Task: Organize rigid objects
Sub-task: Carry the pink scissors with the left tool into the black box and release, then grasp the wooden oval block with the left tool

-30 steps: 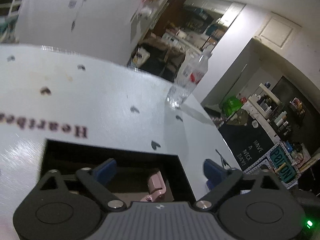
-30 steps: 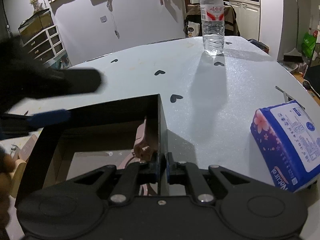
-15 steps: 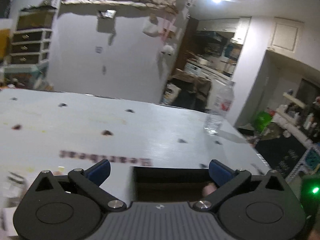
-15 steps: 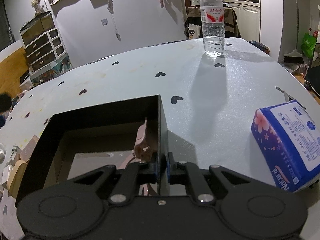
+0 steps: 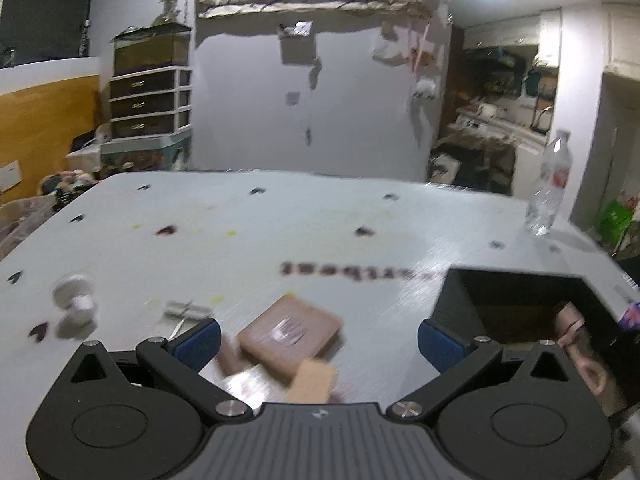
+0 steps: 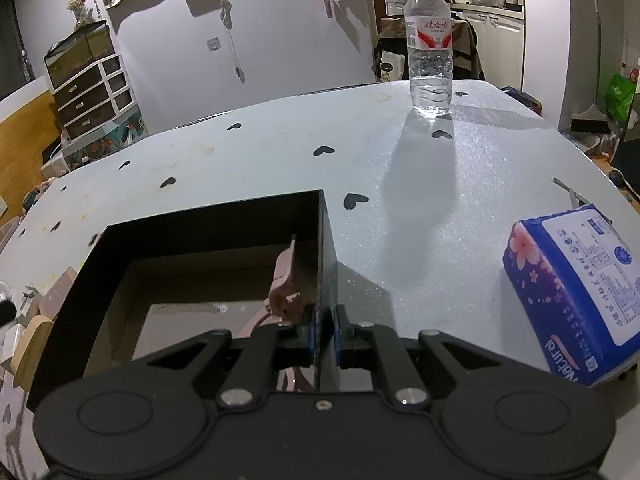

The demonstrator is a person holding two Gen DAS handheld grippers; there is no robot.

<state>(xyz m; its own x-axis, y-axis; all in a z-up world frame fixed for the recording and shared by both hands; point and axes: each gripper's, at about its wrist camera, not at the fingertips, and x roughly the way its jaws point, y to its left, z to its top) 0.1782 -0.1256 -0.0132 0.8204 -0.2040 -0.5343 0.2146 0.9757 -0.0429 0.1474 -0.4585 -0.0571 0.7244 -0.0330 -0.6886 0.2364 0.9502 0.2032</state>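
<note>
Right gripper (image 6: 324, 334) is my anchor at this point — its two pads are pinched onto the near right wall of the black box (image 6: 208, 216), clamping the thin panel between them so the box sits steady on the table (image 6: 400, 168). Inside, a pink clip-like piece (image 6: 286, 280) already leans against that same wall, so I judge at least one item is sorted and the step in hand is fetching another.

Left gripper (image 5: 318, 340) has its blue fingers (image 5: 198, 342) spread wide and holds nothing. It hangs low over the loose items to the left of the box: a flat pinkish-brown case (image 5: 290, 334) lies between the open fingers, a small tan block (image 5: 314, 376) sits just in front of the gripper body, and a white knob-shaped thing (image 5: 74, 306) and a small metal clip (image 5: 188, 310) lie further left. The view is motion-blurred, so I cannot name these items more closely.

Next move, as I read it, calls for lowering the left fingers around the pinkish-brown case, closing across its narrower side, then carrying it right and into the box — while the right gripper holds the wall.
</note>
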